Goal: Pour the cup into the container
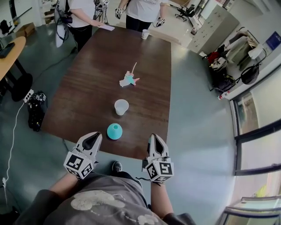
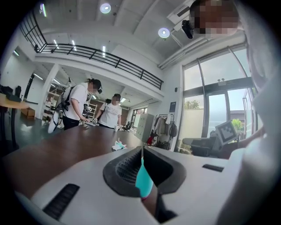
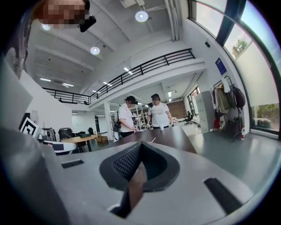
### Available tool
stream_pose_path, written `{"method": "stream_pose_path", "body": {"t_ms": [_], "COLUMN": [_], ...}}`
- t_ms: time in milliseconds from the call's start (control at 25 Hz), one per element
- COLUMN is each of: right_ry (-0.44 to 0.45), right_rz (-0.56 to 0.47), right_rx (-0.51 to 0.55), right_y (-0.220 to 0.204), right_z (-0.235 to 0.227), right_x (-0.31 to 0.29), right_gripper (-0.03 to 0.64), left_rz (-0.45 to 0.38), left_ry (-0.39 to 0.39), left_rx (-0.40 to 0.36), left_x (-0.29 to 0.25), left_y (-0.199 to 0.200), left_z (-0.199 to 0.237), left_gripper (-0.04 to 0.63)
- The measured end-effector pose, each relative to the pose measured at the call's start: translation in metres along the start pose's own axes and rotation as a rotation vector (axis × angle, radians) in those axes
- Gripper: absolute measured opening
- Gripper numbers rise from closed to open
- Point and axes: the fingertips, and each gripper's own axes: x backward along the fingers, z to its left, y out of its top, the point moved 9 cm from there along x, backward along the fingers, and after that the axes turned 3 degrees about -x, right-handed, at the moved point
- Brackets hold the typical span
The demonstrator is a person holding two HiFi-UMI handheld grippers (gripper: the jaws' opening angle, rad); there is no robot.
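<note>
While both grippers hover at the near edge of the dark wooden table (image 1: 83,92), neither holds anything. The left gripper (image 1: 93,138) has its jaws pressed together and empty. In the left gripper view a sliver of teal shows through the slit between them; it belongs to the teal container (image 1: 114,131), which stands on the table just ahead of this gripper and slightly to its right. The right gripper (image 1: 155,140) is likewise closed on nothing, well to the right of the container.

The white cup (image 1: 121,107) stands upright just beyond the teal container, near it but not touching, toward the middle of the table. From above I cannot tell whether it holds anything. The teal container looks rounded, perhaps domed at the top, though the head view shows it too small to be sure.

Further along lies a crumpled pale and teal paper-like thing (image 1: 128,80). At the far end a second white cup (image 1: 145,34) stands close to a person (image 1: 142,11) in a white shirt, with a second person (image 1: 83,15) to the left.
</note>
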Motion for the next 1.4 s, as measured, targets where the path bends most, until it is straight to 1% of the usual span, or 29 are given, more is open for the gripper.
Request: {"method": "stream_pose_path", "body": {"t_ms": [160,280,400,440,600,640,680,800,960,1080,1200,1400], "right_ry": [0.060,0.101,0.121,0.125,0.142,0.145,0.147,0.137,0.124,0.110,0.100,0.093], "right_rz": [0.031,0.052,0.073,0.080,0.115,0.122,0.128,0.144,0.175,0.196,0.219,0.248], "right_rx": [-0.013,-0.008,-0.009,-0.012,-0.005,-0.001,0.002,0.006,0.009,0.012,0.018,0.035], "right_y": [-0.004,-0.006,-0.008,-0.009,-0.018,-0.020,-0.021,-0.024,-0.030,-0.036,-0.040,-0.043], "right_z": [-0.016,-0.024,-0.027,-0.028,-0.025,-0.024,-0.023,-0.022,-0.020,-0.021,-0.023,-0.026], "right_x": [-0.017,-0.029,-0.039,-0.042,-0.055,-0.059,-0.063,-0.073,-0.083,-0.088,-0.095,-0.111], "right_gripper": [-0.012,-0.012,-0.012,-0.012,-0.012,-0.012,-0.013,-0.012,-0.012,-0.013,-0.012,-0.013], "left_rz": [0.041,0.049,0.056,0.064,0.134,0.151,0.167,0.199,0.228,0.241,0.243,0.241], "left_ry": [0.022,0.030,0.018,0.009,-0.042,-0.054,-0.066,-0.096,-0.126,-0.159,-0.188,-0.247], "left_rx": [-0.016,-0.034,-0.053,-0.066,-0.124,-0.136,-0.146,-0.164,-0.199,-0.224,-0.215,-0.231], "left_x": [-0.009,-0.014,-0.021,-0.023,-0.036,-0.040,-0.044,-0.056,-0.072,-0.083,-0.094,-0.109], "left_y": [-0.010,-0.014,-0.015,-0.016,-0.029,-0.034,-0.037,-0.049,-0.062,-0.069,-0.073,-0.077], "left_z": [-0.011,-0.016,-0.017,-0.017,-0.017,-0.017,-0.016,-0.013,-0.011,-0.010,-0.007,0.001], "left_gripper": [0.009,0.018,0.082,0.113,0.274,0.301,0.321,0.342,0.425,0.439,0.439,0.439]}}
